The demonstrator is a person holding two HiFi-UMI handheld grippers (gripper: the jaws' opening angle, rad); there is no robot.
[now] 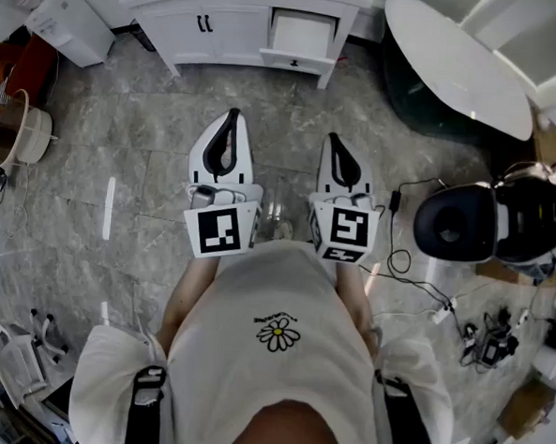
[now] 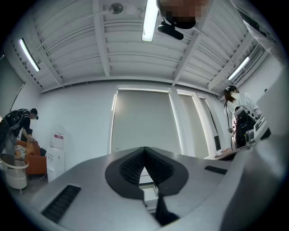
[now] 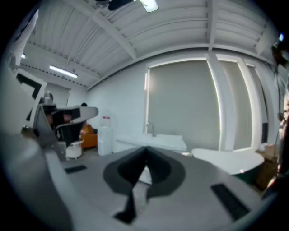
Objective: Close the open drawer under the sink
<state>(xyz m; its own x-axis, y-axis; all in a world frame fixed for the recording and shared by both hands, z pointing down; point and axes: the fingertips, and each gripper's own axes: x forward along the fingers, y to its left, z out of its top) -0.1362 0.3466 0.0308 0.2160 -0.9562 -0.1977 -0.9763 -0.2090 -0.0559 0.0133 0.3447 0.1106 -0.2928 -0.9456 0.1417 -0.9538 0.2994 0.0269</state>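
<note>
Both grippers are held side by side, close in front of the torso and near each other but apart, pointing forward at roughly level. The left gripper point(image 1: 232, 116) reaches slightly further forward than the right gripper point(image 1: 335, 138). Left gripper view: jaws closed, tips meeting, nothing between them. Right gripper view: same condition, with tips together and no object gripped. Each marker cube — left point(image 1: 223, 230), right point(image 1: 345, 230) — faces up at the rear of its gripper. The bare forearms point(image 1: 192, 281) run back from there to the body.
</note>
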